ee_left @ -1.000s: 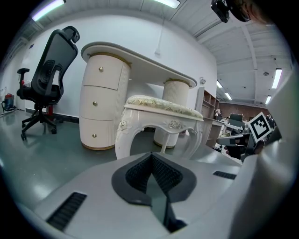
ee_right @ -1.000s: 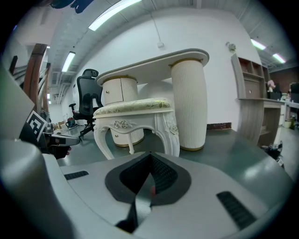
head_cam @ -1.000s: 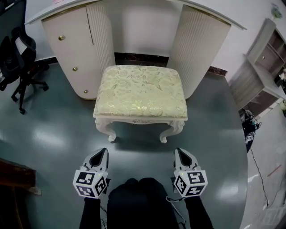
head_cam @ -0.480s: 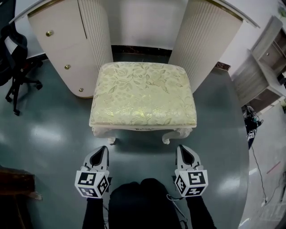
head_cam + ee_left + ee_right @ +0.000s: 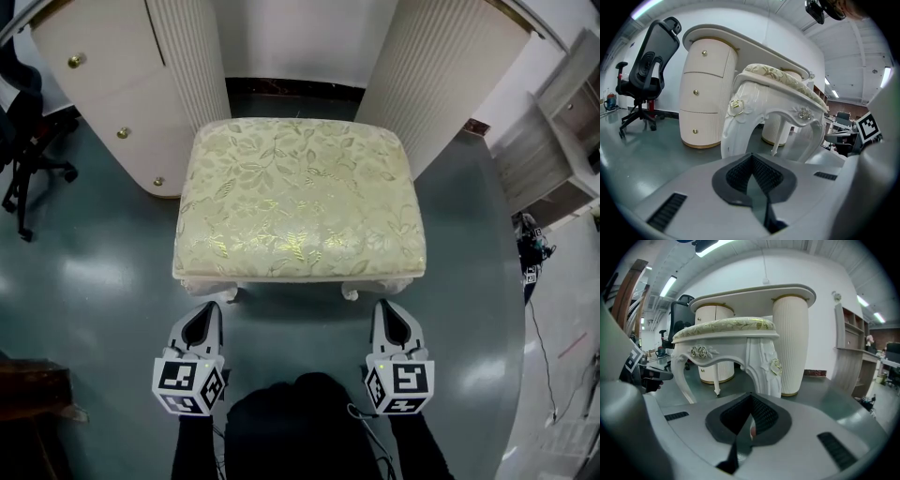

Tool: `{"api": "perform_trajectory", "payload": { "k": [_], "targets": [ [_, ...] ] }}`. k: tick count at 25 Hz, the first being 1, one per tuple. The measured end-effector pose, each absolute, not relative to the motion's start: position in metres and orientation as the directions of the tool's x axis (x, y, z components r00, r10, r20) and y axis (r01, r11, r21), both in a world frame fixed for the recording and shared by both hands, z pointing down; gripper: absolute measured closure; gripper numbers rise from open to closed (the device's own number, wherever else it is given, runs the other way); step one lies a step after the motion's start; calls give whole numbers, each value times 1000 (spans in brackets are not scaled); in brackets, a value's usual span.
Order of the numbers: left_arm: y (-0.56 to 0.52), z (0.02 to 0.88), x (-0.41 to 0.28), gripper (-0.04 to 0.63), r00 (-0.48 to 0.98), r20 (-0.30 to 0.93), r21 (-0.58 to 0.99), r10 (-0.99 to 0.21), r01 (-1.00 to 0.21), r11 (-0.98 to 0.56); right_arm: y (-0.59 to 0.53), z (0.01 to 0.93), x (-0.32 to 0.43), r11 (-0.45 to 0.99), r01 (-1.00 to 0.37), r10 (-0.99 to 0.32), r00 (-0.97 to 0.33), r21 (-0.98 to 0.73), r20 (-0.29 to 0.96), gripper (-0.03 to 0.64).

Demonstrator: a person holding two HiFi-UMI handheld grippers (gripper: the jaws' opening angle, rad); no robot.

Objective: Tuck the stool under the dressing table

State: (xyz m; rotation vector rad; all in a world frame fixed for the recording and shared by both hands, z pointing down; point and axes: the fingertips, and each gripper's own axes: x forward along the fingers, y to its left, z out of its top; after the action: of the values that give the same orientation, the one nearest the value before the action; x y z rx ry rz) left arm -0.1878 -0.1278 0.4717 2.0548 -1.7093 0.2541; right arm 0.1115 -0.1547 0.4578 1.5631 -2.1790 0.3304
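The stool (image 5: 300, 197), with a cream floral cushion and white carved legs, stands on the grey floor in front of the dressing table's kneehole. It sits between the table's left drawer pedestal (image 5: 122, 94) and its right ribbed pedestal (image 5: 450, 75). My left gripper (image 5: 212, 309) is low, just short of the stool's front left leg (image 5: 733, 126), with its jaws shut on nothing. Just short of the front right leg (image 5: 764, 366) is my right gripper (image 5: 383, 307), also shut and empty. Neither gripper touches the stool. The tabletop (image 5: 754, 291) shows above the stool in the right gripper view.
A black office chair (image 5: 23, 141) stands to the left of the table. A pale wooden shelf unit (image 5: 562, 122) is at the right, with a cable (image 5: 539, 347) trailing on the floor below it. A brown wooden piece (image 5: 33, 389) lies at the bottom left.
Both grippers and the head have moved forward, so the stool's front edge is now close above the gripper tips. The stool itself has not visibly shifted.
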Motion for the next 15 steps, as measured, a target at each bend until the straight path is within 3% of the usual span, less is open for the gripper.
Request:
{"api": "perform_trajectory", "payload": {
  "k": [15],
  "targets": [
    [-141, 478, -194, 588, 220, 415, 219, -883, -966, -138, -170, 469, 119, 270, -955, -854, -181, 119, 488, 614]
  ]
}}
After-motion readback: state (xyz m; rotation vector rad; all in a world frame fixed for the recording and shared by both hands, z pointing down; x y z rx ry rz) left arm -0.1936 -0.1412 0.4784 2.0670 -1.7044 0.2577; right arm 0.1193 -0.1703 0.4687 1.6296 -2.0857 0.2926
